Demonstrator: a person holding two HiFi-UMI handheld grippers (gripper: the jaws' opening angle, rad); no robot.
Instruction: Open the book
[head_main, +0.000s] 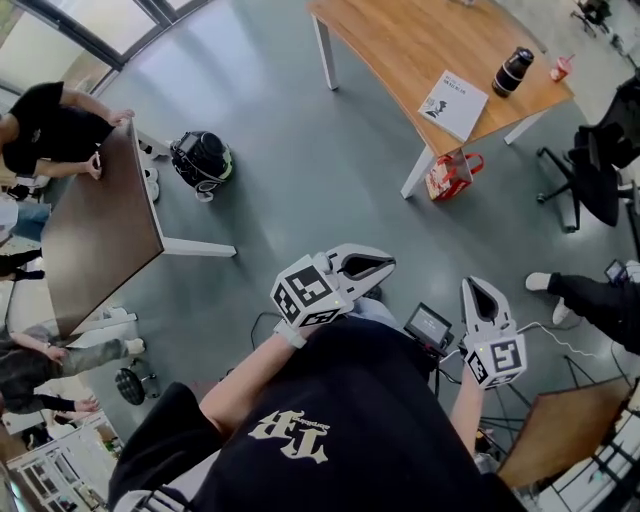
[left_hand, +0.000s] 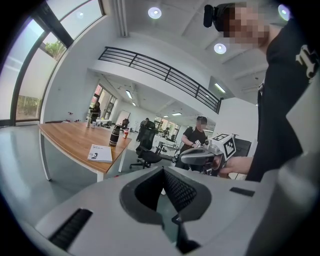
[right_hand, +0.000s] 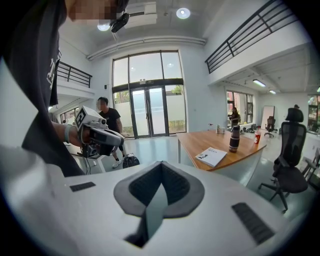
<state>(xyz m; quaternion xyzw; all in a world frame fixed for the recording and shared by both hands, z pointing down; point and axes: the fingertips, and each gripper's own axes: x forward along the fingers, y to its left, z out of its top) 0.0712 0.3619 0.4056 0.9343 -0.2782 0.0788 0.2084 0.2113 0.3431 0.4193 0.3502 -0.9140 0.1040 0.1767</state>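
Observation:
The book (head_main: 453, 104) lies closed, white cover up, near the corner of a light wooden table (head_main: 400, 40) far ahead of me. It also shows in the left gripper view as the book (left_hand: 100, 153) and in the right gripper view as the book (right_hand: 211, 156). My left gripper (head_main: 387, 266) and right gripper (head_main: 477, 285) are held close to the person's body, well short of the table. Both are shut with nothing between the jaws, as seen on the left gripper (left_hand: 163, 172) and right gripper (right_hand: 161, 165).
A dark bottle (head_main: 513, 71) and a red cup (head_main: 560, 68) stand on the table beyond the book. A red bag (head_main: 452, 175) sits by the table leg and a black office chair (head_main: 590, 170) to its right. A black backpack (head_main: 202, 158) and a dark table (head_main: 95, 230) with people are at left.

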